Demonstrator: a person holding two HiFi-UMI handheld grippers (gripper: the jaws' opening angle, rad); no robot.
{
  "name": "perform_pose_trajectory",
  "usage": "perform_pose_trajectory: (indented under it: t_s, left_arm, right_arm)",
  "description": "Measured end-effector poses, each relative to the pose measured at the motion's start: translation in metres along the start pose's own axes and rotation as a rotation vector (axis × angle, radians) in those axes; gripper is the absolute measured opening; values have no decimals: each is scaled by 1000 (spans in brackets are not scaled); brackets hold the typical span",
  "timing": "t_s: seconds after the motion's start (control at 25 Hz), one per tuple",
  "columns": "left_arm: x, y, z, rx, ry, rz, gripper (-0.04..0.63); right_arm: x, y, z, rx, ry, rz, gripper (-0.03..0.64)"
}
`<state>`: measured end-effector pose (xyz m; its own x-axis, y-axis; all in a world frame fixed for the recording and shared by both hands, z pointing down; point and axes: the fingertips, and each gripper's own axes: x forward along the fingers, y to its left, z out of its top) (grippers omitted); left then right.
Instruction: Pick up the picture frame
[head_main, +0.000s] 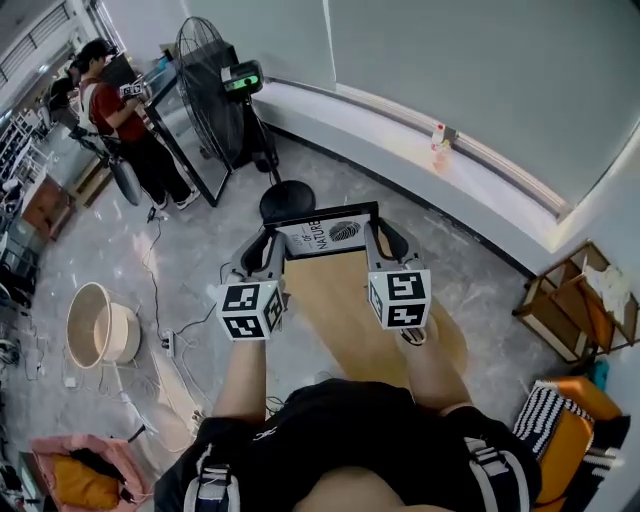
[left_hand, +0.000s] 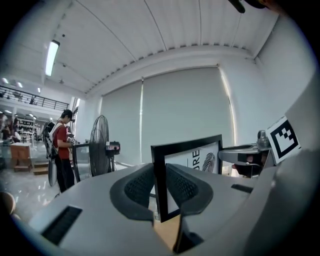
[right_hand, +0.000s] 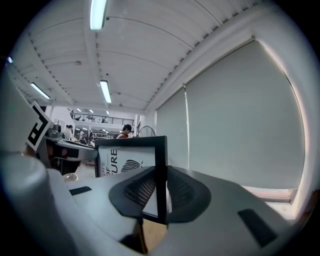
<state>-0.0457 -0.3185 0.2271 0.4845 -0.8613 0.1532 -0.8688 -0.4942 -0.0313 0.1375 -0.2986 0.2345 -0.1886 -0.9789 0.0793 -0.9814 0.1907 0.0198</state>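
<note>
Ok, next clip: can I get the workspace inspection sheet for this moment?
Surface: wooden tabletop below the grippers.
Job's things: picture frame held in the air above it.
Clutter: basin and pink bag on the floor.
Grippers: left gripper shut on the frame's left edge, right gripper shut on its right edge.
Cables: cables and power strip on the floor.
Surroundings: fan, stool, shelf, another person.
</note>
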Motion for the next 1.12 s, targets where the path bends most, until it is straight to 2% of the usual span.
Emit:
perform_pose_trajectory:
  t_s: [0.12,0.28,0.6,0.92,1.12]
  left_arm:
    - [-17,-17,27,45,-52,0,86]
    - [-22,-30,31,80,-66,-3,87]
    - [-51,-32,26,65,-55,6,87]
    - [-44,-35,10,48,-50,28,87]
    - [-54,-29,2,43,-38,34,87]
  right_arm:
    - [-22,-6,24,0,-57,-2,84]
    - [-30,-14,23,13,-66,0,84]
    - [-51,3,16,40,-36,12,84]
    - [-44,-2,-1,50,-17,40,84]
    - [-47,10,-9,48,1,49,84]
